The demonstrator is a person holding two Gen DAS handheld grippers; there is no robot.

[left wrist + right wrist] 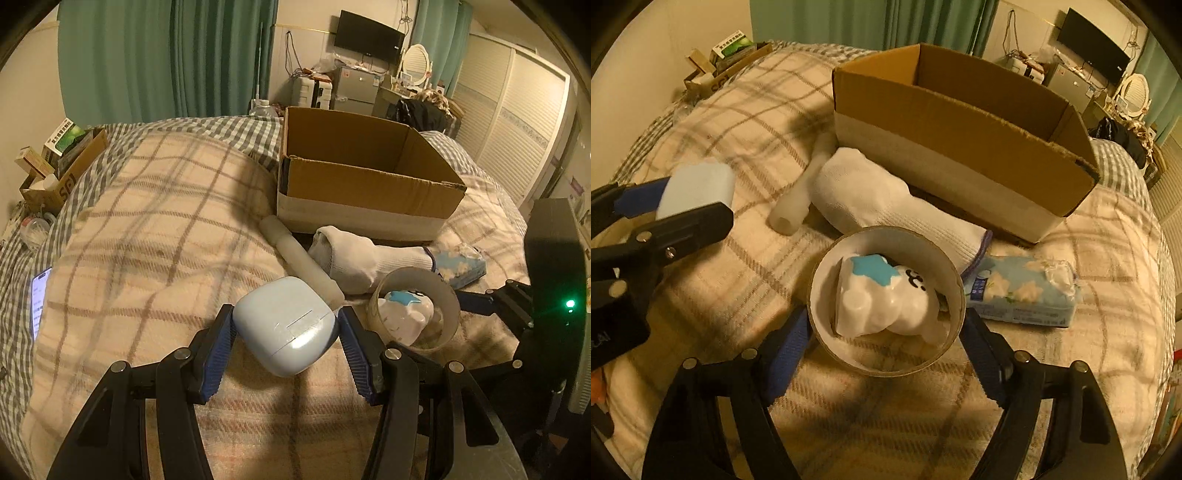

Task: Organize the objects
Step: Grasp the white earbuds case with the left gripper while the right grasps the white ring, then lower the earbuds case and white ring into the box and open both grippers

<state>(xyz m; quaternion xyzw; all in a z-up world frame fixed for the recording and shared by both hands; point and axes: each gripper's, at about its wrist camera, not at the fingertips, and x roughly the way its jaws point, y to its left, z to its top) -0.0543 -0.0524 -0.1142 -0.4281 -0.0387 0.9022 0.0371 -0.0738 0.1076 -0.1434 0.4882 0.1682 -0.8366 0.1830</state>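
On the bed (155,229), spread with a checked blanket, an open cardboard box (362,177) stands with a row of small things in front of it. The left tool (286,325) is clamped on a pale blue case (288,325), its blue pads pressing both sides. Just beside the case lies a white tube (299,254), and next to that a rolled white sock (354,254), which lies close against the box's front wall. The right tool (886,325) has its jaws set either side of a tape roll (886,236) that lies flat on the blanket; whether the pads press the roll cannot be told. A small white toy (882,306) with a blue star sits inside the ring. A blue tissue pack (1023,295) lies just to the right of the roll.
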